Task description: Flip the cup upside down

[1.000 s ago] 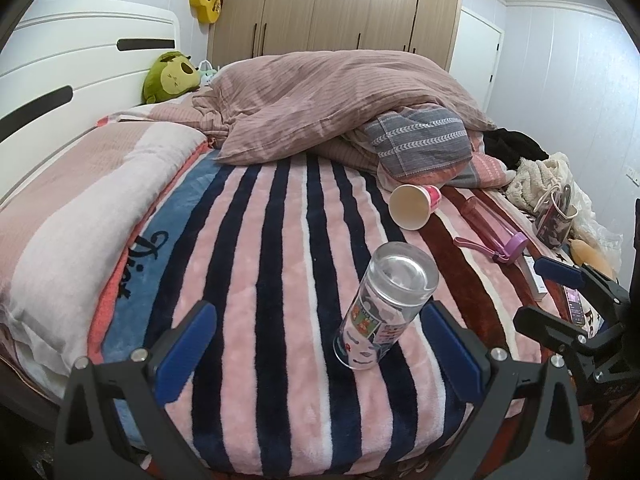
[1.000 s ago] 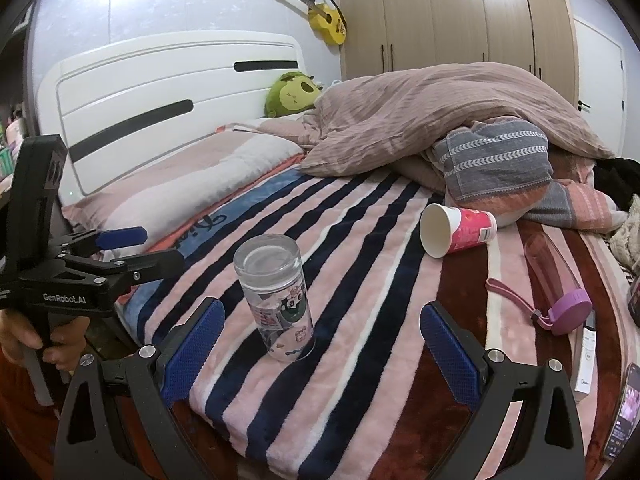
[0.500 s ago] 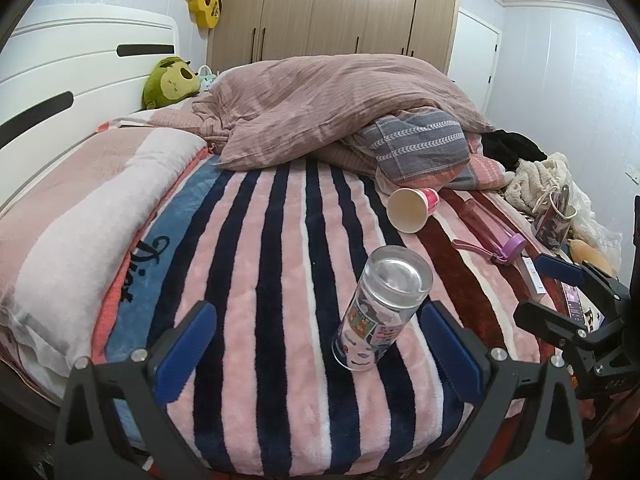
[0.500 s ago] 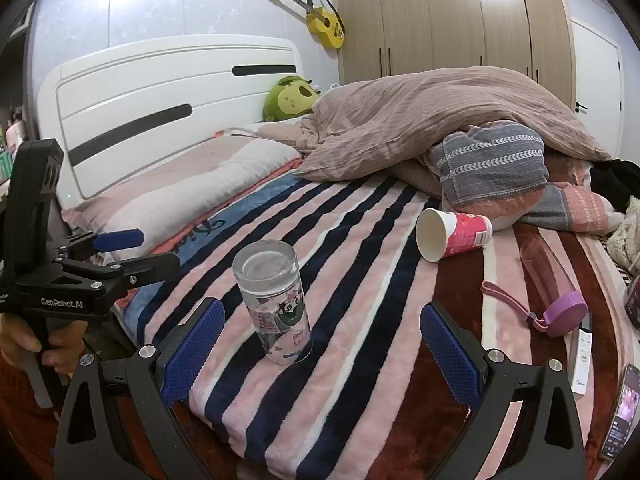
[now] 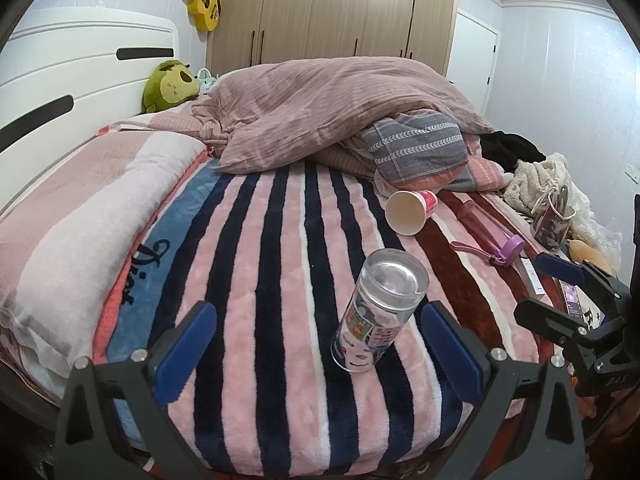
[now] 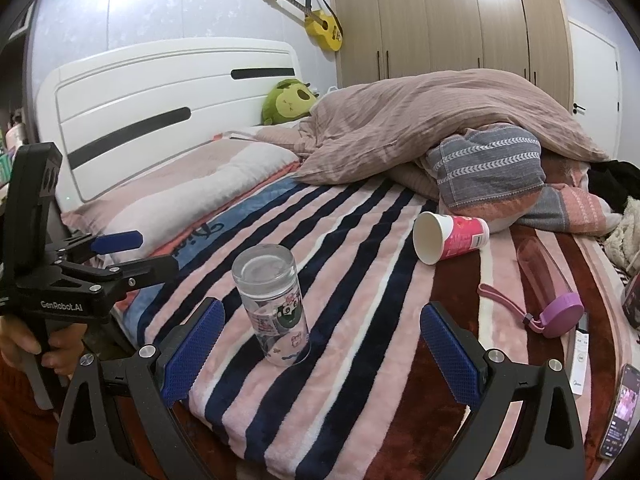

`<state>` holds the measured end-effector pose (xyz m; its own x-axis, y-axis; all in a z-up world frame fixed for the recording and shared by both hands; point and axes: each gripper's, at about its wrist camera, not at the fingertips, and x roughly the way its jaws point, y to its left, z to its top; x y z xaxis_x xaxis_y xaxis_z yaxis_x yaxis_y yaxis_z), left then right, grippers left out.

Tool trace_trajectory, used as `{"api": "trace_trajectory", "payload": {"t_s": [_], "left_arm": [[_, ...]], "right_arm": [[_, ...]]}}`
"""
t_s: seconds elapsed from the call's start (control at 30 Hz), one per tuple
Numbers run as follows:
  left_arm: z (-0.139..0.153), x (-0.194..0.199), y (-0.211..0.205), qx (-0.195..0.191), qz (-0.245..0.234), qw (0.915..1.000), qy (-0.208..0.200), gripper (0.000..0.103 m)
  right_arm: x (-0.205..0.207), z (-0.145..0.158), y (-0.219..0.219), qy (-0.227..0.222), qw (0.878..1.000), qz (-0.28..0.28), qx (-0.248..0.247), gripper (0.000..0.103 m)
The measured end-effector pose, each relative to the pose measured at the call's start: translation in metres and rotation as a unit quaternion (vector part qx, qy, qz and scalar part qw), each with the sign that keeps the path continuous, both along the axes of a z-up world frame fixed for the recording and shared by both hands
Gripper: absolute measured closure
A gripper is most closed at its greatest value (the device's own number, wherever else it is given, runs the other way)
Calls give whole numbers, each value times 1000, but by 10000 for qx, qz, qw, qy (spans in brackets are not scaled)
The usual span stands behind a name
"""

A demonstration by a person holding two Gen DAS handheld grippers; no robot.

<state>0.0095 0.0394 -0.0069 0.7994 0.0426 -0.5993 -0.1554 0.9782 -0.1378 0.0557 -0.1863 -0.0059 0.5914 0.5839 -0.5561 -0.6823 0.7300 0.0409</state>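
A clear glass cup (image 5: 378,314) with cartoon stickers stands on the striped blanket with its thick base up and its mouth down; it also shows in the right wrist view (image 6: 276,304). My left gripper (image 5: 318,342) is open and empty, just short of the cup, with the cup near its right finger. My right gripper (image 6: 320,350) is open and empty, with the cup between its fingers and a little beyond them. Each gripper shows in the other's view: the right one (image 5: 560,288) and the left one (image 6: 120,252).
A pink paper cup (image 5: 410,210) lies on its side further back. A pink bottle (image 6: 550,284) with a purple lid lies to the right, next to a phone (image 6: 620,412). A heaped duvet (image 5: 332,108) and pillow (image 5: 84,204) bound the blanket. The bed's front edge is close.
Both grippers have drawn back a little from the cup and the bed. The cup has not moved.
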Motion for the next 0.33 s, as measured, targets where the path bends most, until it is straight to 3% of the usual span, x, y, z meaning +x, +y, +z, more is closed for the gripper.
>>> {"api": "trace_trajectory", "payload": {"t_s": [0.33], "left_arm": [[2, -1, -1, 24, 23, 10000, 3, 1]], "right_arm": [[-1, 0, 0, 0, 10000, -4, -16, 4]]}}
